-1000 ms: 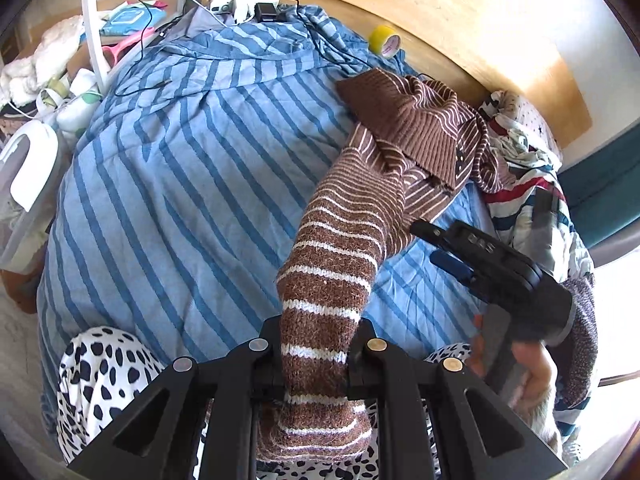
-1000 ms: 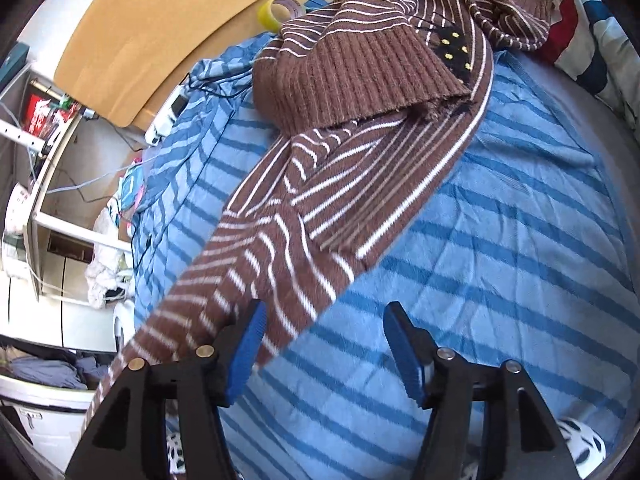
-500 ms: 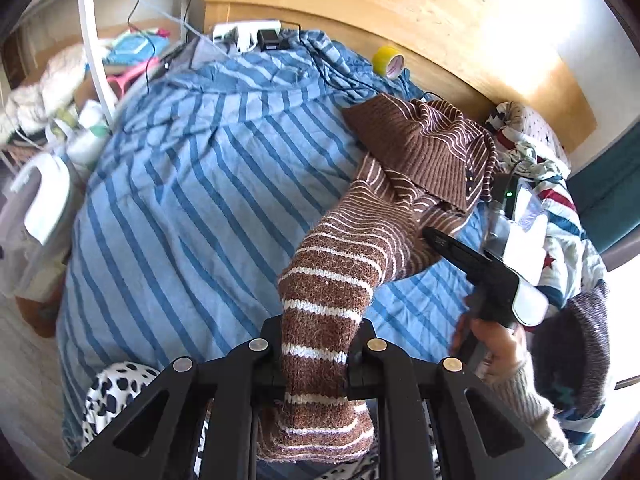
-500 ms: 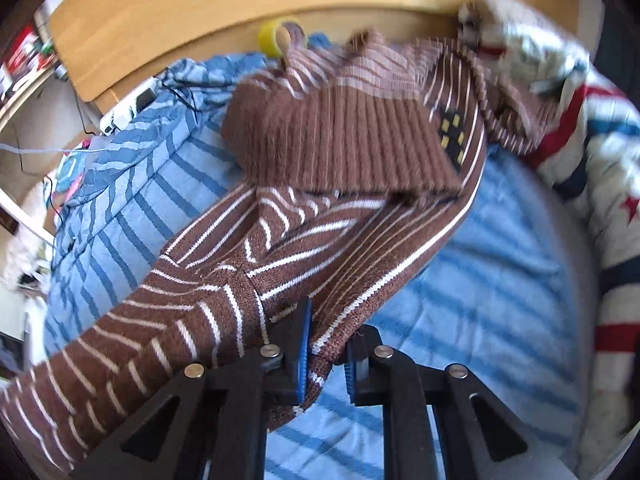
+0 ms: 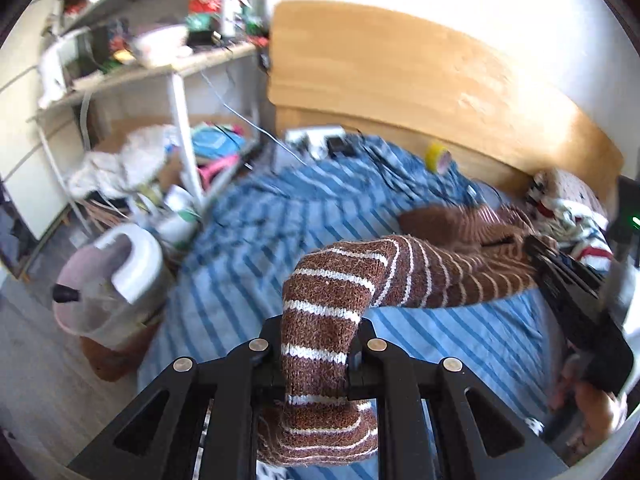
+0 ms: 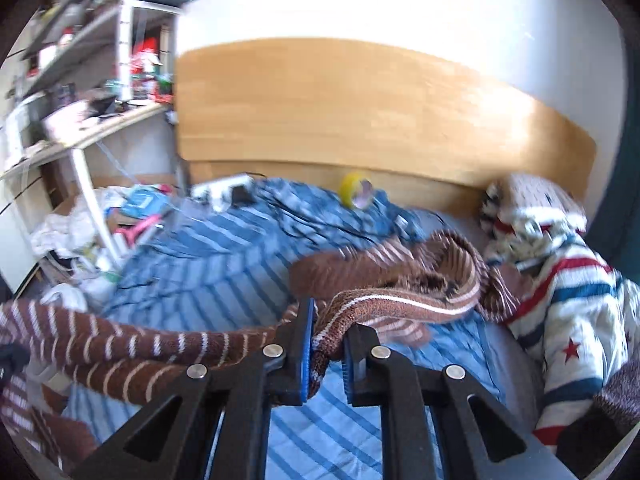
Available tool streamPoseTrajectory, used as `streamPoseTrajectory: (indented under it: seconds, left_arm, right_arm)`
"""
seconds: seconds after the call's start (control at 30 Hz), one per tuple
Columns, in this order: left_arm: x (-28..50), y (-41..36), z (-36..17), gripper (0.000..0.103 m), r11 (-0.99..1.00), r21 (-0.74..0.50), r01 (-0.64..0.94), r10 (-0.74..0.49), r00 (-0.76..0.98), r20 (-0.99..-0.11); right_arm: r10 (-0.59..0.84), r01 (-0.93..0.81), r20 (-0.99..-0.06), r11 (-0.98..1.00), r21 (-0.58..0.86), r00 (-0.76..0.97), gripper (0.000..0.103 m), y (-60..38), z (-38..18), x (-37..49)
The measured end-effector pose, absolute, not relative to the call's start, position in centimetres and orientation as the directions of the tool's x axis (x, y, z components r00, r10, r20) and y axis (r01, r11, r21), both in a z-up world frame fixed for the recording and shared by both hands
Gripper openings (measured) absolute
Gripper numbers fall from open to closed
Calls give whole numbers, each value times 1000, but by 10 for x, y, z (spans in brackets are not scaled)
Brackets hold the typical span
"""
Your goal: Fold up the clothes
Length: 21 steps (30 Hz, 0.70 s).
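A brown sweater with thin white stripes hangs lifted over the blue striped bedspread. My left gripper is shut on its sleeve, whose cuff droops below the fingers. In the right wrist view my right gripper is shut on the sweater's edge, and the sleeve runs off to the left. The right gripper also shows at the right edge of the left wrist view, with a hand under it. The sweater's far part still rests bunched on the bed.
A wooden headboard stands behind the bed. A yellow tape roll and a power strip with cables lie near it. A striped, star-printed garment pile sits at right. Cluttered shelves and a white jug stand at left.
The right gripper closed on the sweater's edge, then both grippers rose and tilted up, lifting the sleeve and edge off the bed. Headboard and shelves came into view.
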<state>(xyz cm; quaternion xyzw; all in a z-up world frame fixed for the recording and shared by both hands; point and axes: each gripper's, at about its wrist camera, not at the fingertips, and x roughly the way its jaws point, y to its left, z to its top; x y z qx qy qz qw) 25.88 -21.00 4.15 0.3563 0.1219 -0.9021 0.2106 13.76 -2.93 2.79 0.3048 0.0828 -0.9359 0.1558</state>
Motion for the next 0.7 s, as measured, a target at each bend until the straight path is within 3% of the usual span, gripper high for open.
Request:
streamPoseTrajectory:
  seconds: [0.2, 0.33, 0.5, 0.63, 0.7]
  left_arm:
    - [291, -276, 64, 16, -787, -52, 615, -441, -620, -649]
    - [304, -317, 38, 16, -711, -75, 699, -437, -524, -731]
    - [319, -338, -17, 16, -632, -149, 760, -325, -435, -839]
    - [318, -335, -29, 16, -607, -185, 773, -263, -415, -871]
    - [318, -332, -27, 18, -594, -218, 774, -234, -425, -874]
  right_arm:
    - [-392, 525, -586, -849, -67, -709, 13, -89, 48, 195]
    - [-440, 625, -664, -779, -51, -604, 13, -125, 19, 216]
    - [-403, 665, -776, -746, -28, -485, 17, -134, -38, 221]
    - [-403, 637, -822, -768, 65, -402, 39, -105, -51, 207]
    - [-382, 598, -814, -800, 54, -437, 57, -82, -45, 201]
